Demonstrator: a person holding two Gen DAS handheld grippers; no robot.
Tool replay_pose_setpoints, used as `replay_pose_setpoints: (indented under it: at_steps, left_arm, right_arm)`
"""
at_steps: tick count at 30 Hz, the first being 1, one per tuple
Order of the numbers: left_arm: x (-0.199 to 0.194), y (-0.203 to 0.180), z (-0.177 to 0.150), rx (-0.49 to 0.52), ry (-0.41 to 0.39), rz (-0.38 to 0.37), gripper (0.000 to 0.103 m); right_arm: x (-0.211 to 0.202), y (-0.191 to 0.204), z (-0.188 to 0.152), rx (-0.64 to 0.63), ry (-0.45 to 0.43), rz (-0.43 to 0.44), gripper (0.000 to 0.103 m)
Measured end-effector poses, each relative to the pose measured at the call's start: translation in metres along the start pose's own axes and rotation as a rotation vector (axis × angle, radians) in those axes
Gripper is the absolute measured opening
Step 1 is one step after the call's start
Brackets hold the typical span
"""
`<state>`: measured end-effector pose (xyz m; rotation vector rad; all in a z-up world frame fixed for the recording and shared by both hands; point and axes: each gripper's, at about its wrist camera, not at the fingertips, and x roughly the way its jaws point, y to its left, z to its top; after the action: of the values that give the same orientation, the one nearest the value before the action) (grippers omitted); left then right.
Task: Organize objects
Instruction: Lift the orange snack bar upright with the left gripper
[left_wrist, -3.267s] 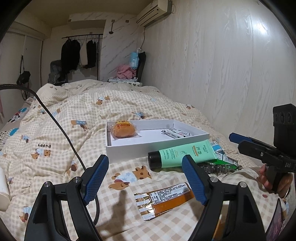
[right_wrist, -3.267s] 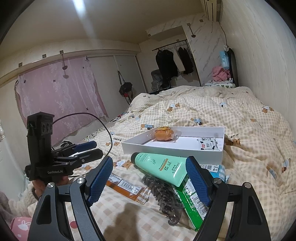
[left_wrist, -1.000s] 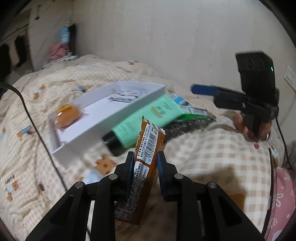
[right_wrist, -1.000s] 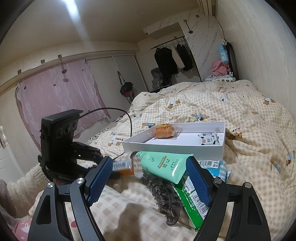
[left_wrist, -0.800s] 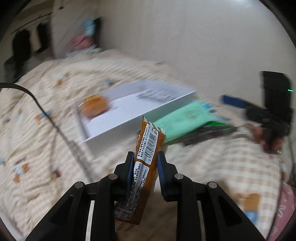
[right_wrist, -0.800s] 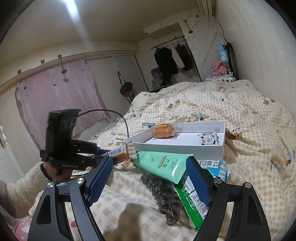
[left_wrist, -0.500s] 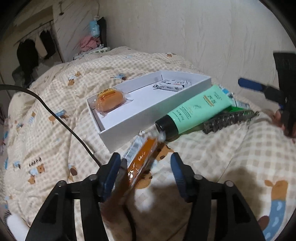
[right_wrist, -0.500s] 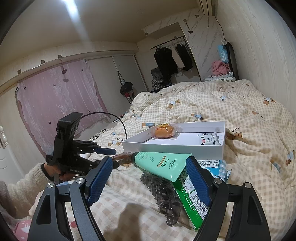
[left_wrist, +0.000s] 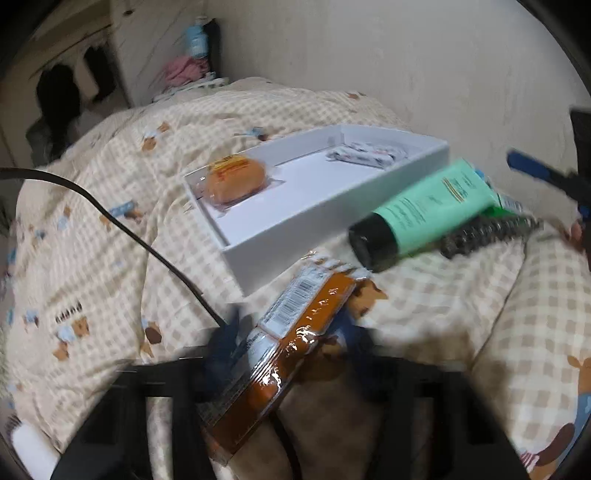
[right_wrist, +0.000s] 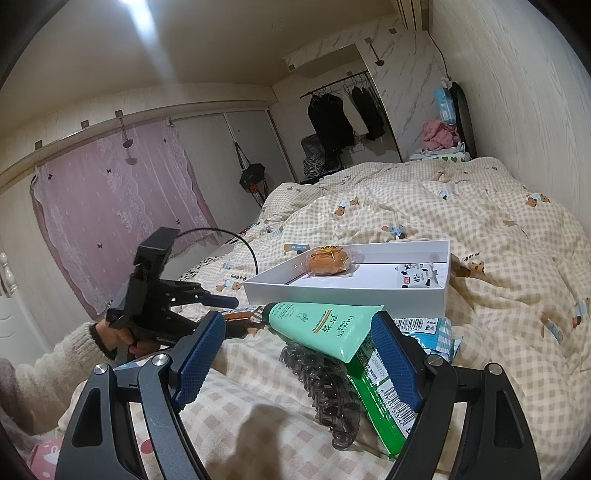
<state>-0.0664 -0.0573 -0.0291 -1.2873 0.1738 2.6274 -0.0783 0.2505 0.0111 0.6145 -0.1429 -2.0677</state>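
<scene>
My left gripper (left_wrist: 288, 339) is blurred, its fingers apart around an orange snack packet (left_wrist: 280, 354) that lies slanted between them, just in front of the white box (left_wrist: 317, 225). The box holds a wrapped bun (left_wrist: 236, 181) and a small cow-print packet (left_wrist: 365, 158). A green tube (left_wrist: 424, 210) and a dark hair claw (left_wrist: 487, 232) lie to the box's right. My right gripper (right_wrist: 295, 358) is open and empty above the tube (right_wrist: 328, 325) and claw (right_wrist: 328, 391). The right wrist view also shows the left gripper (right_wrist: 225, 314) beside the box (right_wrist: 351, 291).
A green packet (right_wrist: 380, 402) and a blue packet (right_wrist: 428, 332) lie under the tube. A black cable (left_wrist: 147, 240) runs across the checked quilt (right_wrist: 498, 258). The wall stands close on the right. A clothes rack (right_wrist: 343, 110) stands at the far end.
The left gripper carried the orange packet from the quilt toward the box and has opened its fingers; the packet now sits loose between them. The right gripper has stayed still.
</scene>
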Motion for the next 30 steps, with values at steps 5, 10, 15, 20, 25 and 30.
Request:
replay_pose_setpoints:
  at_steps: [5, 10, 15, 20, 25, 30]
  left_arm:
    - [-0.034, 0.017, 0.002, -0.164, -0.092, -0.022, 0.030]
    - [-0.086, 0.003, 0.016, -0.200, -0.228, -0.102, 0.030]
    - [-0.113, -0.010, 0.031, -0.230, -0.282, -0.192, 0.030]
    - [-0.106, -0.014, 0.031, -0.293, -0.235, -0.330, 0.030]
    - [-0.068, -0.004, 0.026, -0.414, -0.116, -0.305, 0.030]
    - [-0.035, 0.009, 0.011, -0.513, -0.041, -0.258, 0.030]
  right_arm:
    - [0.000, 0.000, -0.001, 0.002, 0.000, 0.003, 0.082]
    - [0.000, 0.001, -0.002, 0.003, 0.001, 0.002, 0.082]
    - [0.000, 0.001, -0.003, 0.008, 0.000, 0.004, 0.082]
    - [0.000, 0.000, -0.003, 0.010, 0.000, 0.004, 0.082]
    - [0.000, 0.000, -0.002, 0.013, 0.001, 0.005, 0.082]
    - [0.000, 0.000, -0.002, 0.015, 0.001, 0.006, 0.082]
